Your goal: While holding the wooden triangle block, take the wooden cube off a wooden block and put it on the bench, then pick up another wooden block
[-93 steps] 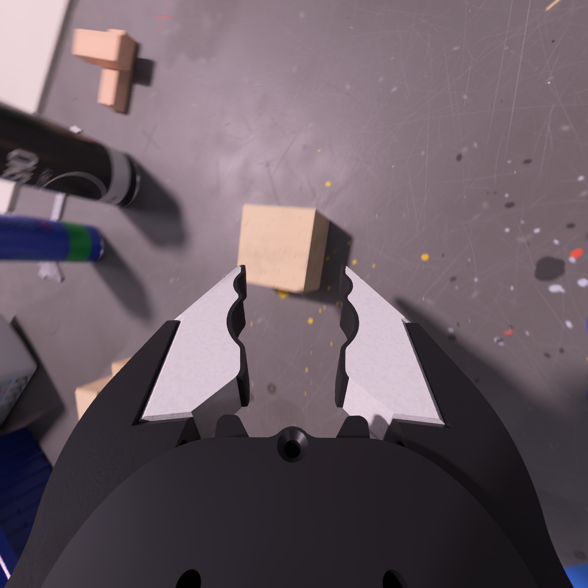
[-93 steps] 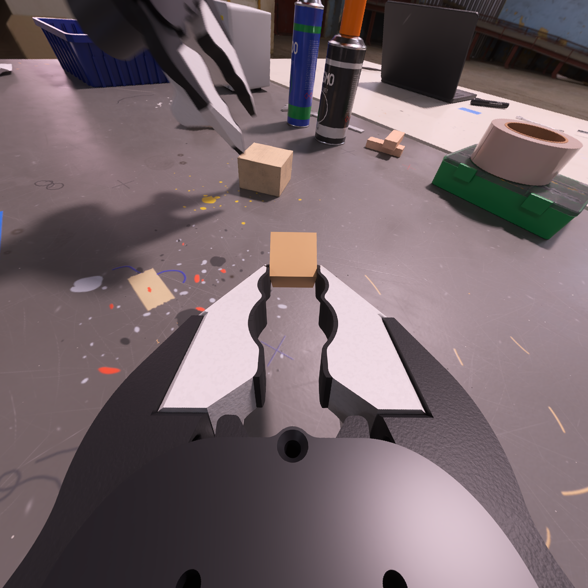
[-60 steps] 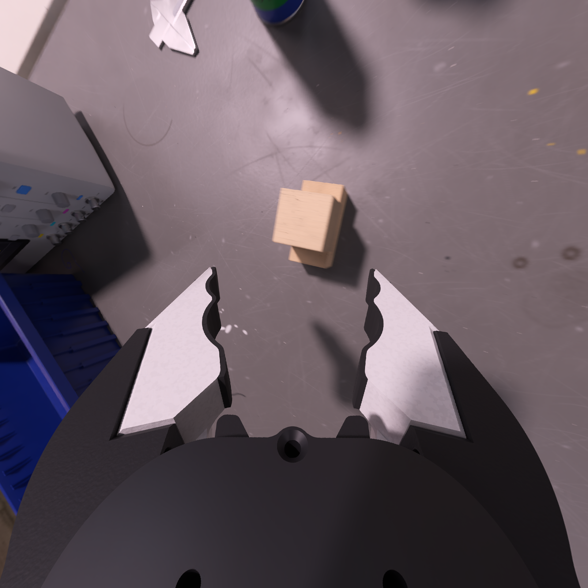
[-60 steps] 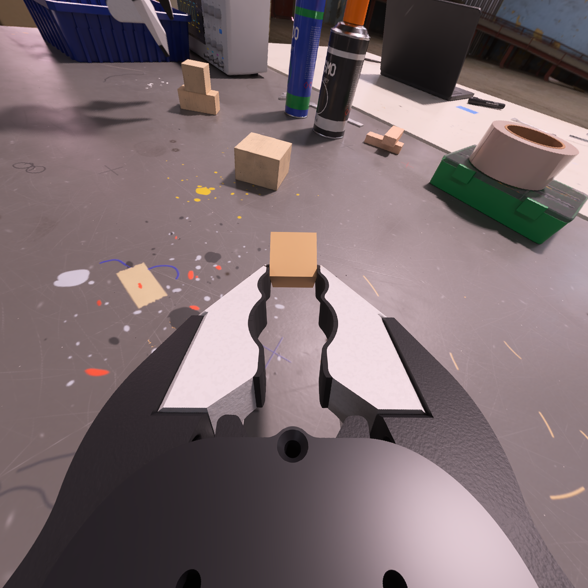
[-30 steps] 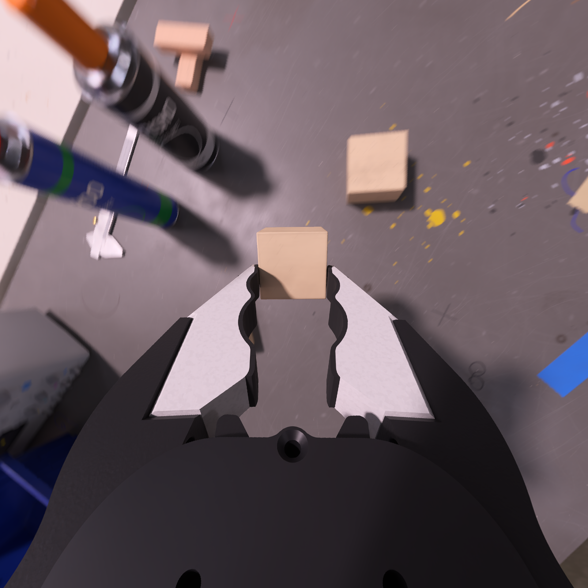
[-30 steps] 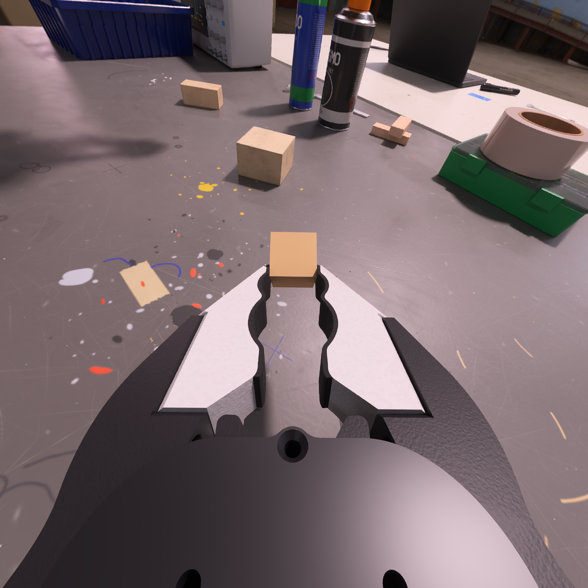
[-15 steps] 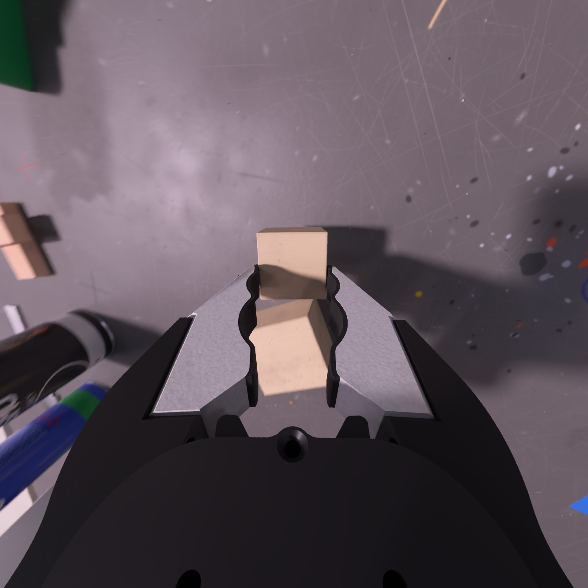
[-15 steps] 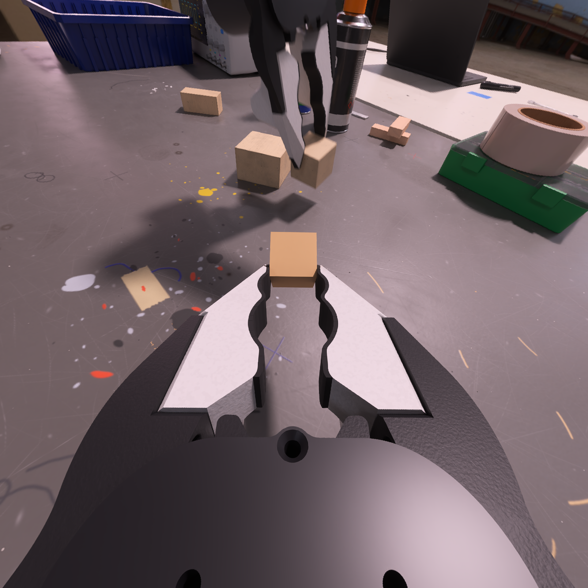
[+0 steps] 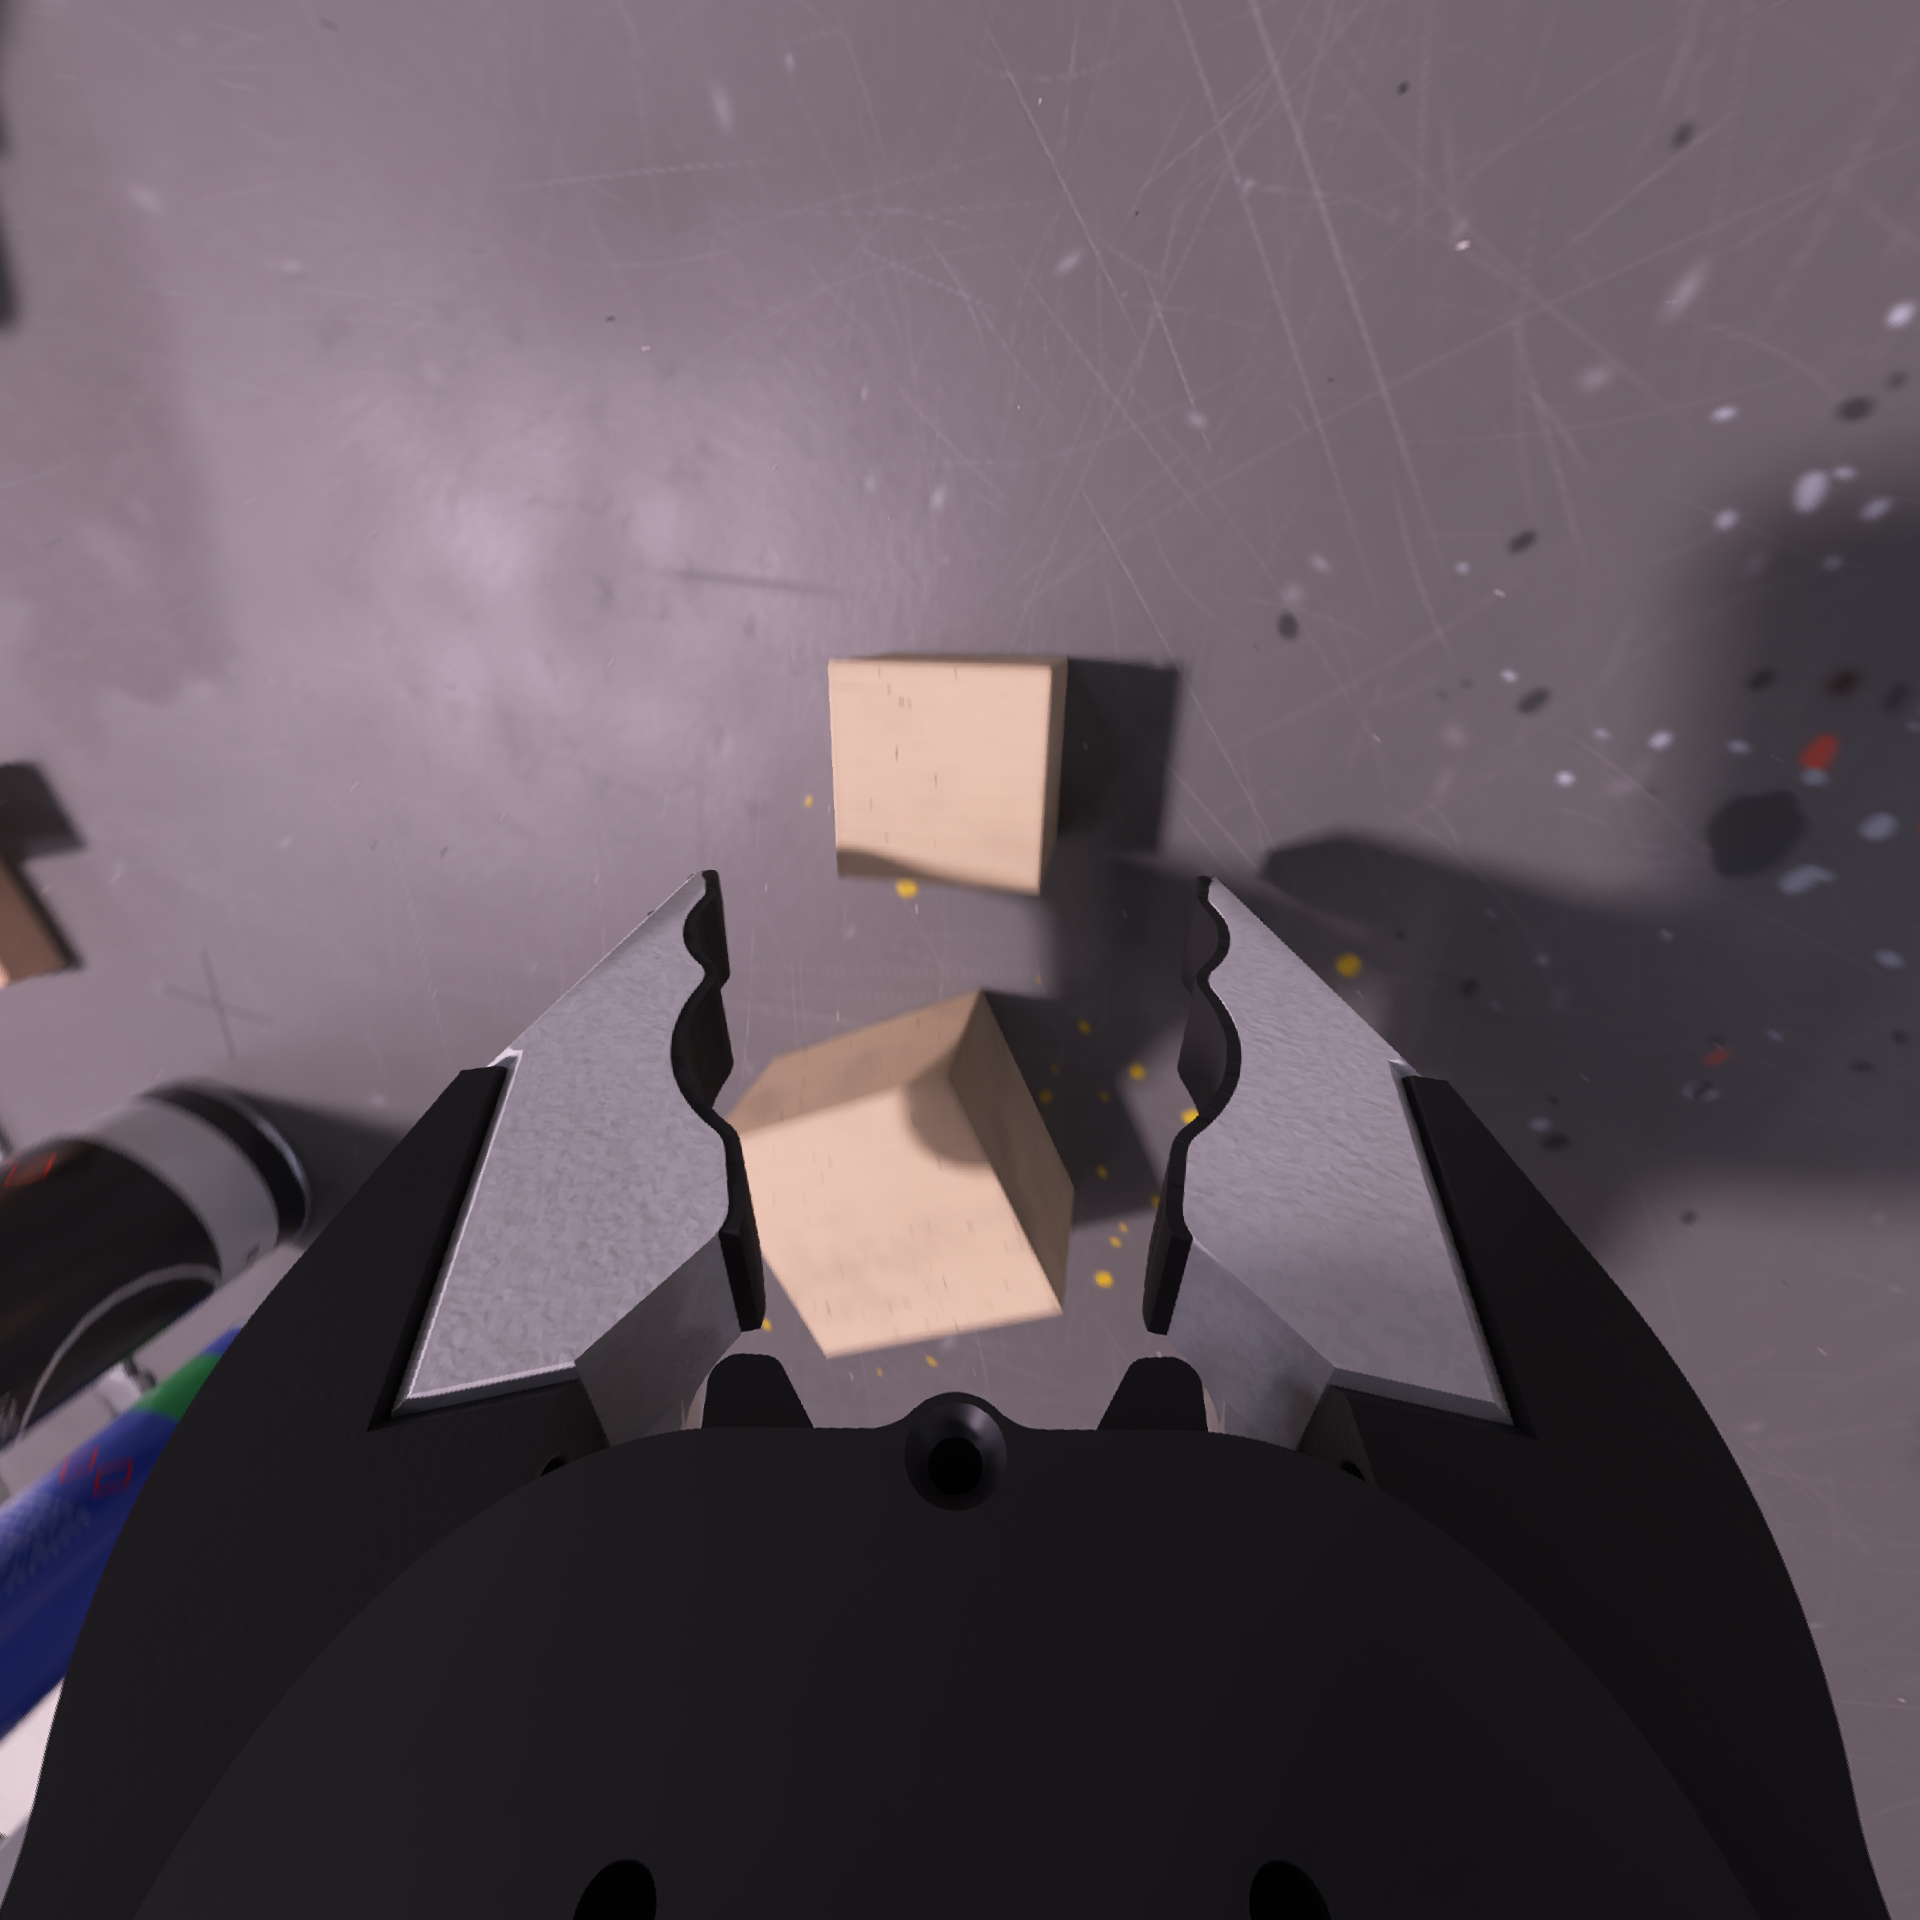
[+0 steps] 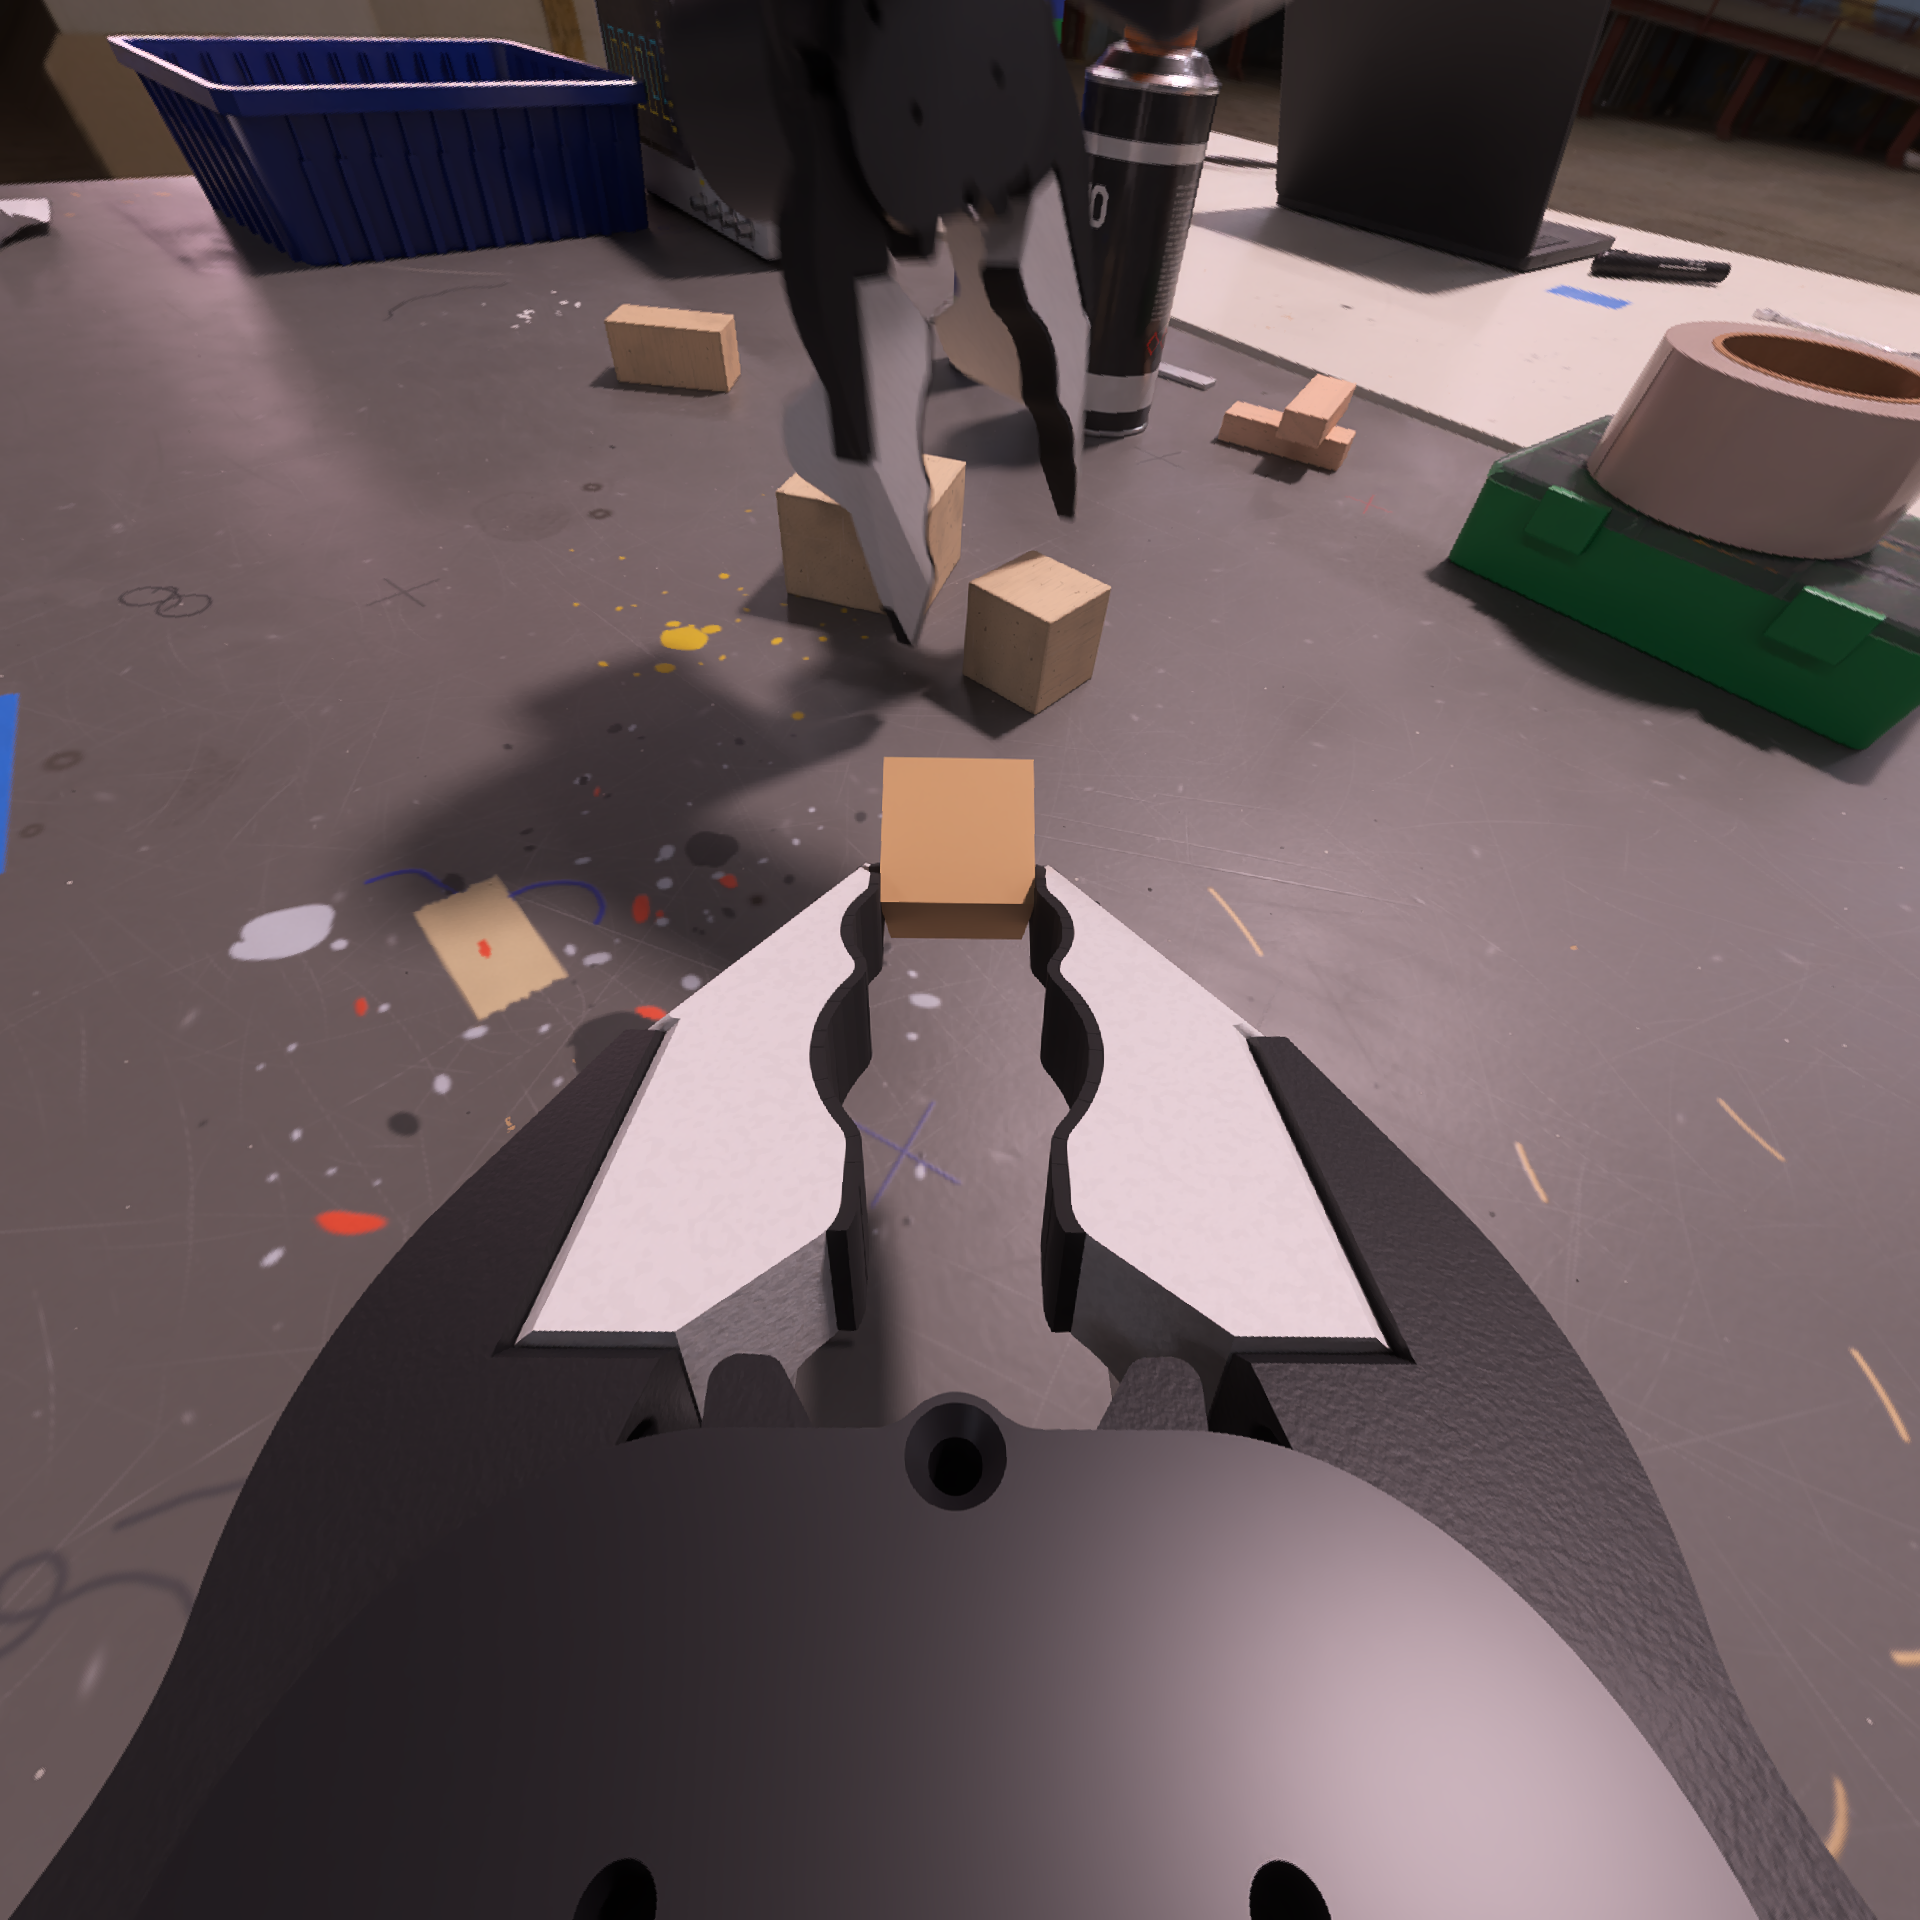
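My right gripper (image 10: 954, 878) is shut on the orange-tan wooden triangle block (image 10: 956, 831) and holds it above the bench. My left gripper (image 9: 956, 902) is open and empty, pointing down. The small wooden cube (image 9: 945, 774) stands on the grey bench just beyond its fingertips. A larger wooden block (image 9: 904, 1184) lies below, between the fingers. In the right wrist view the left gripper (image 10: 982, 566) hovers over the cube (image 10: 1034, 629) and the larger block (image 10: 821, 545). A flat wooden block (image 10: 673, 348) lies farther back on the left.
A black spray can (image 10: 1143, 239) and a T-shaped wooden piece (image 10: 1294, 426) stand behind the blocks. A green case (image 10: 1704, 613) with a tape roll (image 10: 1766, 447) is at the right. A blue bin (image 10: 395, 145) is at the back left.
My left gripper has opened and let go of the cube, which now stands on the bench beside the larger block. My right gripper still holds the triangle block in place.
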